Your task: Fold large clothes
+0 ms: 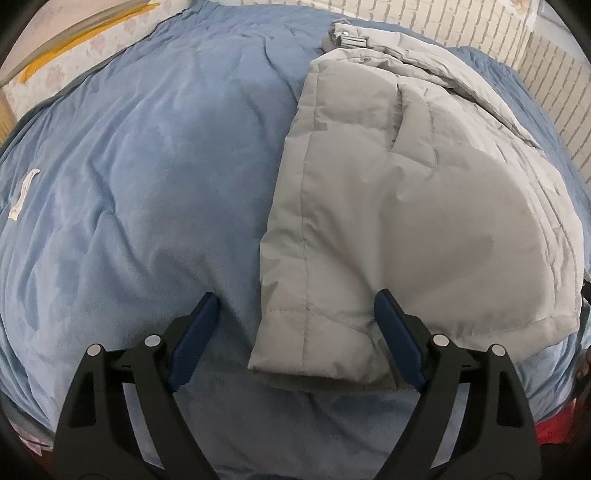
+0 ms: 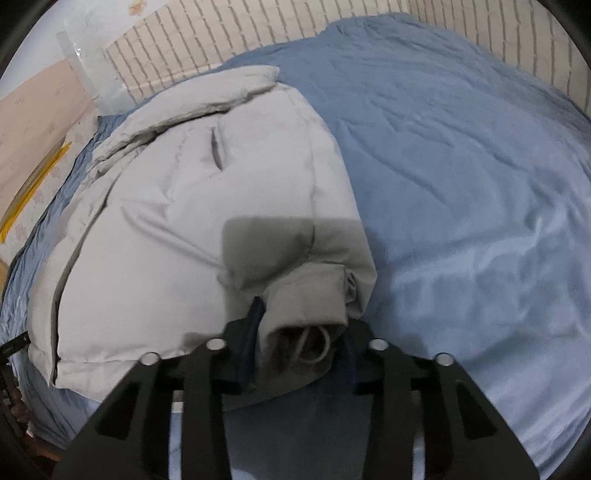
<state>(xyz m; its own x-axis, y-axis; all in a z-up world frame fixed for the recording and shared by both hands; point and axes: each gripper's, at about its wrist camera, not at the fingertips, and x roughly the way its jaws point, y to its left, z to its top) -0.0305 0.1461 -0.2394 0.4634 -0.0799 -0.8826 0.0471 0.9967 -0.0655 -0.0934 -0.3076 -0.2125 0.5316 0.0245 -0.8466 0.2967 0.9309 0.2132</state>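
Grey padded jacket (image 1: 399, 206) lies on a blue quilt (image 1: 147, 177) that covers the whole bed. In the left wrist view its long axis runs from the hem corner at about 6 o'clock up to the collar end, with its metal snap, at 12 o'clock. One straight stitched side edge runs along the 12-to-6 line and borders open quilt from 7 through 11 o'clock, wide and free apart from a small white tag (image 1: 24, 195) at 9 o'clock. Behind the jacket, from 12 to 3 o'clock, a white brick-pattern wall (image 1: 480, 33) closes off the bed.

Left gripper (image 1: 295, 339) hovers with its jaws spread wide, the blue pads (image 1: 195, 339) standing on either side of the near hem corner without pressing it.

In the right wrist view the jacket fills the 7-to-12 o'clock part, and bare quilt stretches from 1 to 5 o'clock out to the wall. Right gripper (image 2: 303, 332) is clamped on a bunched fold of the jacket's near edge, with a pale cord loop (image 2: 314, 347) showing inside the fold; the jaws pinch the fabric from both sides.
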